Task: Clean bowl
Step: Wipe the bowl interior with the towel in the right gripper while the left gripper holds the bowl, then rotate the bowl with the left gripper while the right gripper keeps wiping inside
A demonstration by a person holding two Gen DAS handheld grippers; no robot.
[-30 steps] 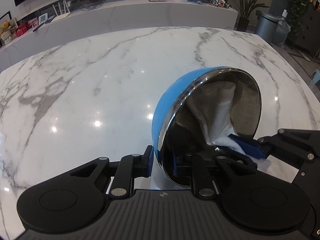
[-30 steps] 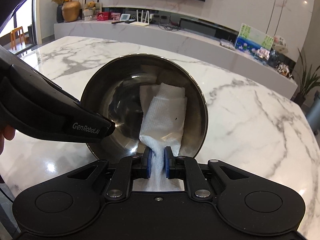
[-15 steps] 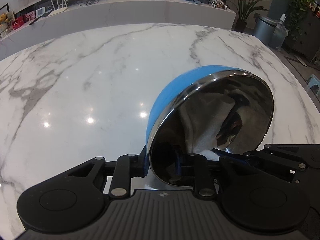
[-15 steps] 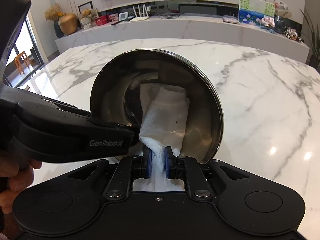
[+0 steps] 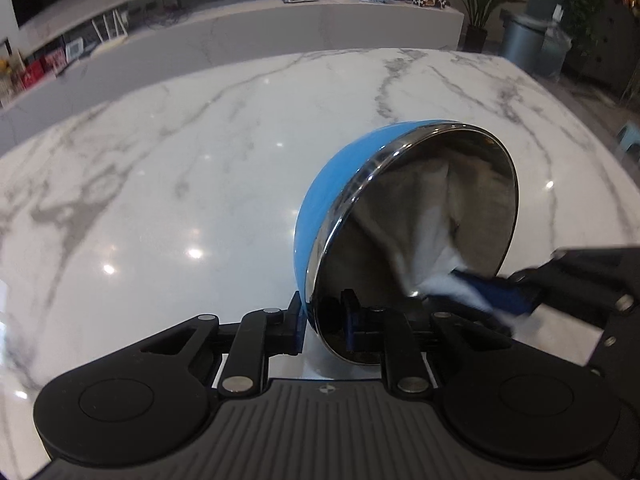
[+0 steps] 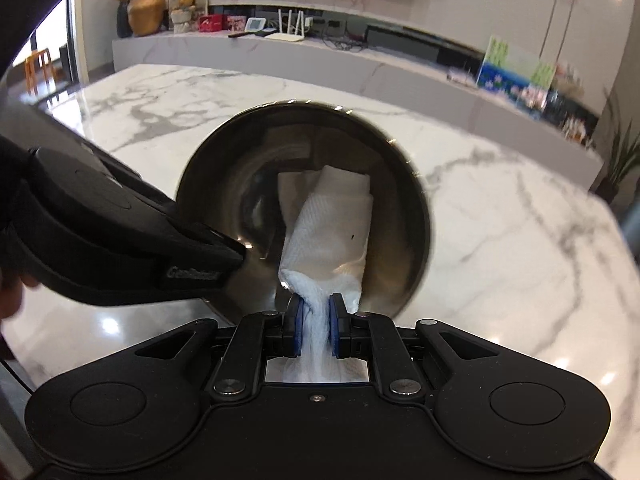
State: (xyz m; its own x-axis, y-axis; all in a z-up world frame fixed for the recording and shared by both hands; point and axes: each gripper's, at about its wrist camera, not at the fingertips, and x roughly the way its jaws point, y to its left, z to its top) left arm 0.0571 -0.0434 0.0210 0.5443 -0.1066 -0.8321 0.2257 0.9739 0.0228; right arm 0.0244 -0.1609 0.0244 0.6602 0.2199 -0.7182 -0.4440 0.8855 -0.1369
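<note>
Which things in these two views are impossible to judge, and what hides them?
- Bowl base contact with the table: left wrist view, hidden behind the left gripper.
- Dirt left inside the bowl: both views, reflections and motion blur.
- Paper towel lower end: right wrist view, covered by the right gripper.
- Person's hand: cut off by the edge.

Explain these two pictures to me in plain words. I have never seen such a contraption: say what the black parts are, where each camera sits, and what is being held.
No robot here: a person holds a pair of black hand-held tongs in each hand, with a camera on each looking along its fingers. One picture is from the left tongs: they clamp the rim of a bowl, blue outside and shiny steel inside, tipped on its side above a marble table. The other is from the right tongs: they pinch a white paper towel that reaches into the bowl. The black shape at its left edge is the left tool.
</note>
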